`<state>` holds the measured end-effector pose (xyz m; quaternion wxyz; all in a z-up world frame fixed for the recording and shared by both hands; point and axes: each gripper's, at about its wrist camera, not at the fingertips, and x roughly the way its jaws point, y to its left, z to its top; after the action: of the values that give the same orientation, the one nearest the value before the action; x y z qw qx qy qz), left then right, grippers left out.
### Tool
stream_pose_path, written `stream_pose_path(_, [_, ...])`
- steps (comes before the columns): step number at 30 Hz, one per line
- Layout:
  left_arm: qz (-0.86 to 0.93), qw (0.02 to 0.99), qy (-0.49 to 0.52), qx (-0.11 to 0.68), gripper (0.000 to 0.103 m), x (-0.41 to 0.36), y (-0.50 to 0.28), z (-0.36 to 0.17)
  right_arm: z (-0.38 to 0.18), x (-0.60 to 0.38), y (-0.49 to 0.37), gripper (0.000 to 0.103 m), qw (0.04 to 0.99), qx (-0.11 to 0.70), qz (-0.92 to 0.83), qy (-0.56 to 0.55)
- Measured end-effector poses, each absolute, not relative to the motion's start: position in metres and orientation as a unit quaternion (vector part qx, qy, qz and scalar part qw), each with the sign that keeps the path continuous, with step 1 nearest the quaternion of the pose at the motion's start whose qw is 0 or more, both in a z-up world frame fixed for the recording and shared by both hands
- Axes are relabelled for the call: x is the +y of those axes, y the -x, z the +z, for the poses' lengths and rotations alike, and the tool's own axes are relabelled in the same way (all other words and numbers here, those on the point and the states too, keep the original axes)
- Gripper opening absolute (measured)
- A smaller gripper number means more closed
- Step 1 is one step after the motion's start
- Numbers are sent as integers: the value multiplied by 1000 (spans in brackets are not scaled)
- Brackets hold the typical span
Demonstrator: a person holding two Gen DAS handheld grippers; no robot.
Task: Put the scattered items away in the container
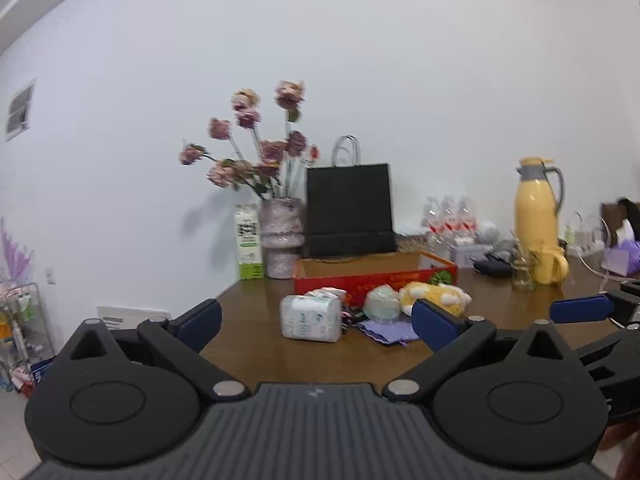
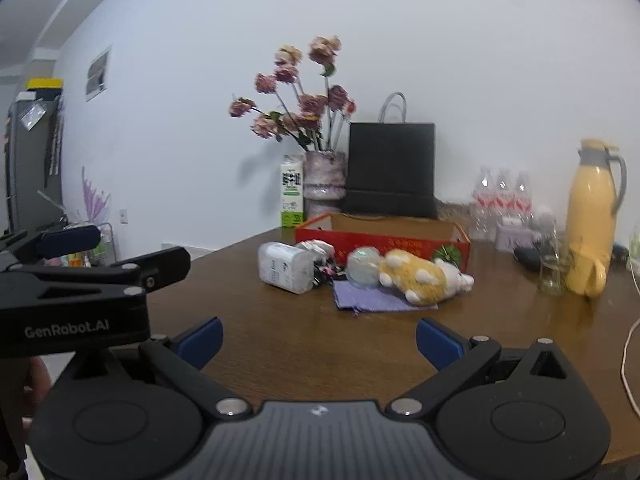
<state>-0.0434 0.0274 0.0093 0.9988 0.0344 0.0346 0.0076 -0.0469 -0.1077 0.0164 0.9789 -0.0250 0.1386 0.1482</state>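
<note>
The red open-topped cardboard box [image 1: 374, 278] sits mid-table in the left wrist view, behind a white tissue pack [image 1: 311, 317], purple cloth [image 1: 386, 331] and yellow plush toy [image 1: 436, 298]; the left gripper [image 1: 316, 320] stands jaws apart, empty. In the right wrist view, the right gripper [image 2: 319, 340] hangs likewise wide and empty above the brown wooden table [image 2: 280, 332].

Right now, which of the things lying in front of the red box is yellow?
The plush toy. It is yellow with white patches and lies on its side on the purple cloth; the tissue pack is white and the round pouch pale green.
</note>
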Motion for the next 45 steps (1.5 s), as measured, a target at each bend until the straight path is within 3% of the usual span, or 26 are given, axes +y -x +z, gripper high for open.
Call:
stream_pose_path(18, [22, 994, -11, 107, 103, 37, 32, 0, 17, -119, 47, 103, 983, 152, 97, 35])
stream_pose_path(40, [10, 995, -24, 98, 103, 31, 36, 0, 22, -118, 71, 103, 990, 84, 101, 53])
stream_pose_path(45, [6, 995, -24, 101, 103, 29, 34, 0, 23, -132, 68, 103, 992, 92, 84, 3])
